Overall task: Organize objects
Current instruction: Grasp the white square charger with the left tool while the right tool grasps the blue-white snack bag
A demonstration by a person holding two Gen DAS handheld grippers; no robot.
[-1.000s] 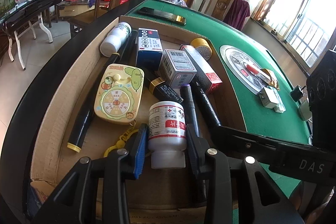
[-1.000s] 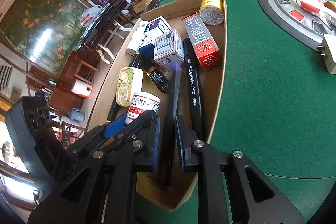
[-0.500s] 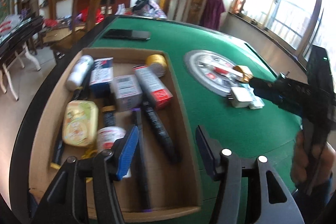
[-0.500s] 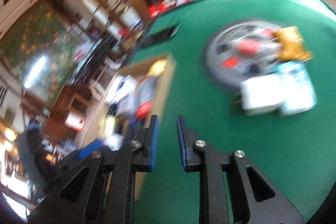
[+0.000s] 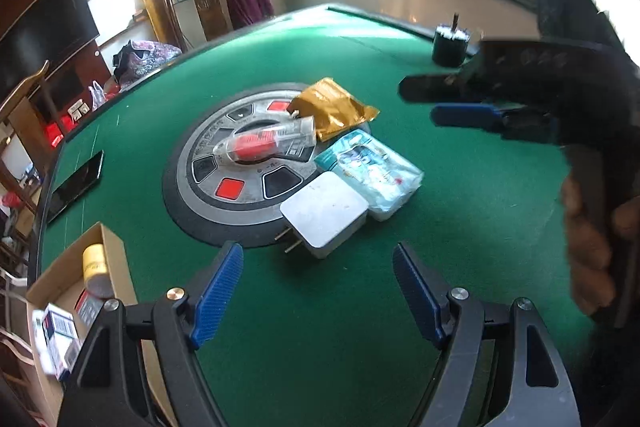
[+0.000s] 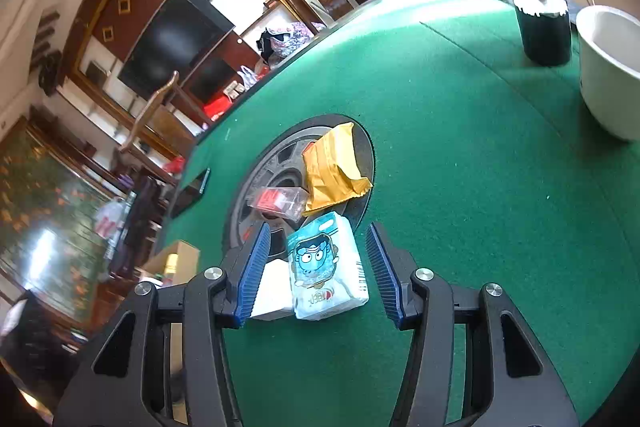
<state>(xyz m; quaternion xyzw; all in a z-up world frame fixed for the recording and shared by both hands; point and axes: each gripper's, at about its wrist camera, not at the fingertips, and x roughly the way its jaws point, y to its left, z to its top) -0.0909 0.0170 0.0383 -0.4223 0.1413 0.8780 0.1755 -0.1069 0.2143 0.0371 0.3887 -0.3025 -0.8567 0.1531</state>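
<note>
Beside tissue pack: white charger.

- My left gripper: black angular frame, ribbed blue pads, silver screw heads.
- My right gripper: same black build, blue ribbed pads.

My right tool has just been opening, and its blue pads stand apart on either side of a tissue pack without touching it. A white charger lies just beside the pack on the green desk. Beyond them I see a yellow pouch and a clear tube on the round panel.
</note>
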